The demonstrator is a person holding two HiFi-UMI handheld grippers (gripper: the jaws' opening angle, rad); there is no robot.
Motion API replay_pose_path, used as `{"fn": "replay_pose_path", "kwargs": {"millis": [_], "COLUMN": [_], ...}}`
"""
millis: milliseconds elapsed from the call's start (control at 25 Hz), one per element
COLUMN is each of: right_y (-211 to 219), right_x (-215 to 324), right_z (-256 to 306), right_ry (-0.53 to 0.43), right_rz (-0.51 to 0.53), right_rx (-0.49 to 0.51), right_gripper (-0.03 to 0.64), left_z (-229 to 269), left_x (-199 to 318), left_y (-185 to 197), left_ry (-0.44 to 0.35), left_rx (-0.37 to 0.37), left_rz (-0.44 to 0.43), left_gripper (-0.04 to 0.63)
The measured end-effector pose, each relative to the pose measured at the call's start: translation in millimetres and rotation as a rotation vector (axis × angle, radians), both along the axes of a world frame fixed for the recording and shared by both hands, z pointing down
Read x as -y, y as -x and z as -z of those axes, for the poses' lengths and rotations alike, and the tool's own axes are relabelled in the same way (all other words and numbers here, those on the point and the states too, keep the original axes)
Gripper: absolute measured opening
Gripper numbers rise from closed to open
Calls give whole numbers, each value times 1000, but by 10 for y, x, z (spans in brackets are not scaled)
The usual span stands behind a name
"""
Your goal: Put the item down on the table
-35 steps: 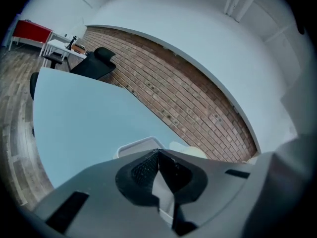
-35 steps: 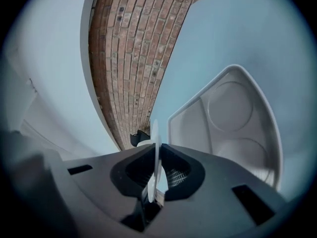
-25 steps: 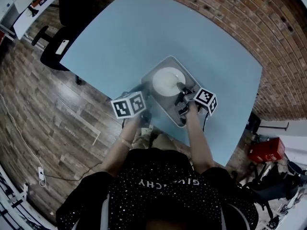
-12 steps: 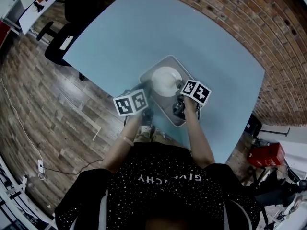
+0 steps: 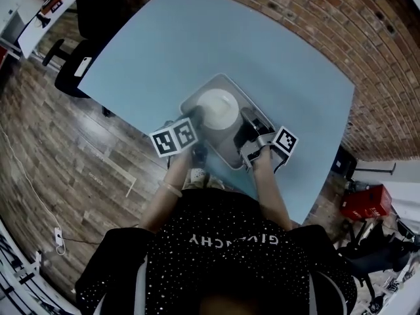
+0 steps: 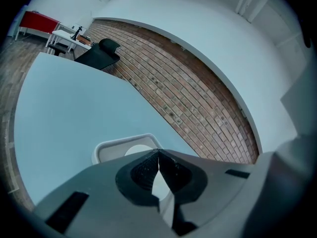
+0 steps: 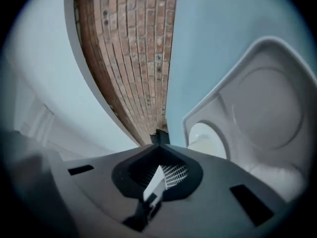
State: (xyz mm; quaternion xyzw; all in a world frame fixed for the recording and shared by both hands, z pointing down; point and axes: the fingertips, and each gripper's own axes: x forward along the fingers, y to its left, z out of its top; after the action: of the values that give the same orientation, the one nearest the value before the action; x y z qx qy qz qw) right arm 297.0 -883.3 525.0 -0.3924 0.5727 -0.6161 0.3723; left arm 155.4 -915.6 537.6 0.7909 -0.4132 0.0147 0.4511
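Observation:
A grey tray (image 5: 197, 92) carrying a white plate (image 5: 216, 109) sits at the near side of the light-blue table (image 5: 197, 38); whether it rests on the table or hangs just above it I cannot tell. My left gripper (image 5: 191, 128) is at the tray's near left corner. In the left gripper view that gripper (image 6: 158, 152) has its jaw tips together over the tray (image 6: 106, 150), apparently on its rim. My right gripper (image 5: 246, 140) is at the near right edge. There the right gripper (image 7: 157, 175) is shut on the thin pale rim of the tray (image 7: 267, 103), with the plate (image 7: 208, 138) just beyond.
The table's front edge runs just behind the tray, close to the person's body. A black office chair (image 5: 72, 77) and a white desk (image 5: 36, 15) stand off the table's left corner. Brick surface (image 5: 367, 38) borders the far right, and a red box (image 5: 364, 205) lies on the floor at right.
My right gripper has drawn back from over the plate to the tray's near right rim and shut on it. The left gripper has stayed at the near left corner.

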Motion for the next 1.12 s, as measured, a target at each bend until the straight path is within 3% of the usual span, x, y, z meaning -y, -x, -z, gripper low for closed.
{"fn": "replay_pose_path", "kwargs": {"millis": [120,600,1120], "right_y": [-34,19,85], "right_x": [-69,-146,-228], "right_z": [139,337,270], "right_ry": [-65,-124,-105], "right_rz": [-20,47,47], "right_rx": [110,58,32], "right_gripper": [12,12,12], "left_z": [10,16,-57], "left_x": [-31,-83,-118], "left_y": [-50,-76,-4], "left_ry": [3,-1,20], "left_rx": [-8,-5,-18], "left_rz": [1,2,9], "left_gripper": [11,11,11]}}
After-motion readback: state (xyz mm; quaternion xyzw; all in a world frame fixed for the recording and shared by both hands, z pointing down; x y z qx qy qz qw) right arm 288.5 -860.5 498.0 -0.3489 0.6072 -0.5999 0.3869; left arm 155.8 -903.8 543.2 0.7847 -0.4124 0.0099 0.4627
